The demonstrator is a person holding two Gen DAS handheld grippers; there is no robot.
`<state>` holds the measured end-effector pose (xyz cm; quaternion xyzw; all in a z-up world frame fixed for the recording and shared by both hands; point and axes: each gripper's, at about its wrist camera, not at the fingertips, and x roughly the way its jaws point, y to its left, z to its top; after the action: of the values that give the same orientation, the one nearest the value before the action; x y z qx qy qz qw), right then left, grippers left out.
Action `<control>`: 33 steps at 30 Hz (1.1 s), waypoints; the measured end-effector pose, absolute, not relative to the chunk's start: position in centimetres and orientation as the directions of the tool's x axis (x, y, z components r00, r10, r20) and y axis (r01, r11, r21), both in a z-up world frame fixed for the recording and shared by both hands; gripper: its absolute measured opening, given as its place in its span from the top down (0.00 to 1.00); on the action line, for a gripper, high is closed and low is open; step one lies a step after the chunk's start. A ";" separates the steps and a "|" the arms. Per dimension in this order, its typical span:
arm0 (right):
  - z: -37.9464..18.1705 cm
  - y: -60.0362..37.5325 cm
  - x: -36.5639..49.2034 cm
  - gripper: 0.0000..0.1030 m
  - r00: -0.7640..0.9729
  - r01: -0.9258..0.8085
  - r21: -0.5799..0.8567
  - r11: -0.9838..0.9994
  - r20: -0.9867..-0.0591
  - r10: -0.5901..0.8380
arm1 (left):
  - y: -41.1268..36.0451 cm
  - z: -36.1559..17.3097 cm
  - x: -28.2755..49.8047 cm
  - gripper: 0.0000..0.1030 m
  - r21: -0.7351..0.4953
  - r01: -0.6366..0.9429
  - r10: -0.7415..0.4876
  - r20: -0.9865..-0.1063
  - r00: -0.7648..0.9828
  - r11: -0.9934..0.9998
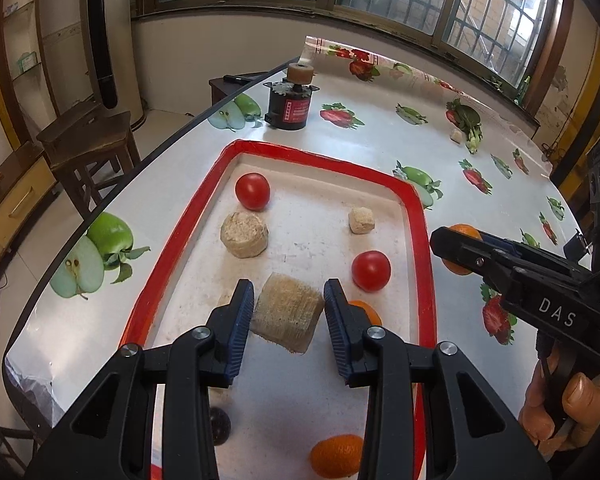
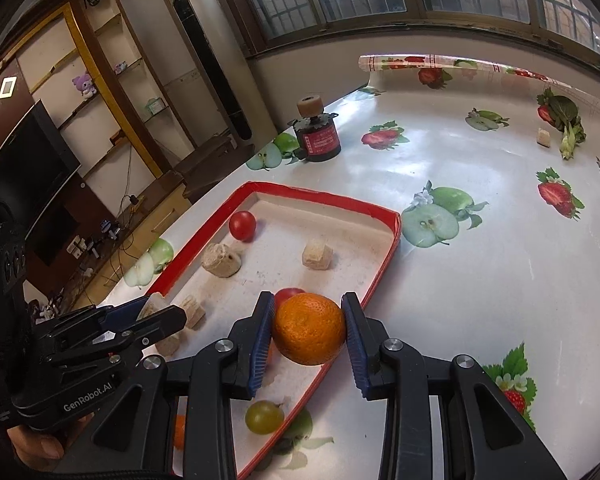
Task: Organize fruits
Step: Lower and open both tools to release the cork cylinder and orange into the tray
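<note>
A red-rimmed tray [image 1: 380, 172] [image 2: 320, 196] lies on the fruit-print tablecloth. My left gripper [image 1: 289, 320] [image 2: 156, 312] is shut on a beige fibrous block [image 1: 288, 316] just above the tray floor. My right gripper [image 2: 306, 328] [image 1: 456, 248] is shut on an orange [image 2: 310, 328] [image 1: 462, 232], held over the tray's right rim. In the tray lie two tomatoes [image 1: 252, 191] [image 1: 371, 271], a round beige block [image 1: 244, 234], a small beige cube [image 1: 361, 220], a kumquat [image 1: 336, 456], a dark grape [image 1: 220, 426] and a green grape [image 2: 265, 417]. Another orange fruit [image 1: 370, 312] shows partly behind my left gripper's right finger.
A black motor with a red label [image 1: 290, 108] [image 2: 320, 140] stands beyond the tray. A leafy green vegetable [image 1: 468, 124] [image 2: 566, 128] and a beige cube [image 1: 456, 135] lie at the far right. The table edge runs along the left, with a wooden stool [image 1: 88, 140] below.
</note>
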<state>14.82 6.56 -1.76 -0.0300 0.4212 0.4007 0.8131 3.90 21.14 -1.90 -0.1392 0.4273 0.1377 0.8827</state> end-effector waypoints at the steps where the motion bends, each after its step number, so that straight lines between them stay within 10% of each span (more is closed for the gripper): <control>1: -1.8 6.9 15.3 0.66 0.327 -0.675 0.287 0.680 -0.709 0.624 | 21.3 -2.0 4.3 0.67 -0.125 -0.365 0.126 -0.796 0.593 0.923; 33: -5.8 11.4 20.9 0.65 0.284 -0.683 0.257 0.683 -0.769 0.573 | 21.8 -5.6 9.0 0.67 -0.097 -0.346 0.093 -0.865 0.494 0.933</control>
<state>20.90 11.42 -5.78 -0.0612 0.4511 0.3932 0.7988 9.04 21.81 -5.64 -0.1300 0.4864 0.1284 0.8544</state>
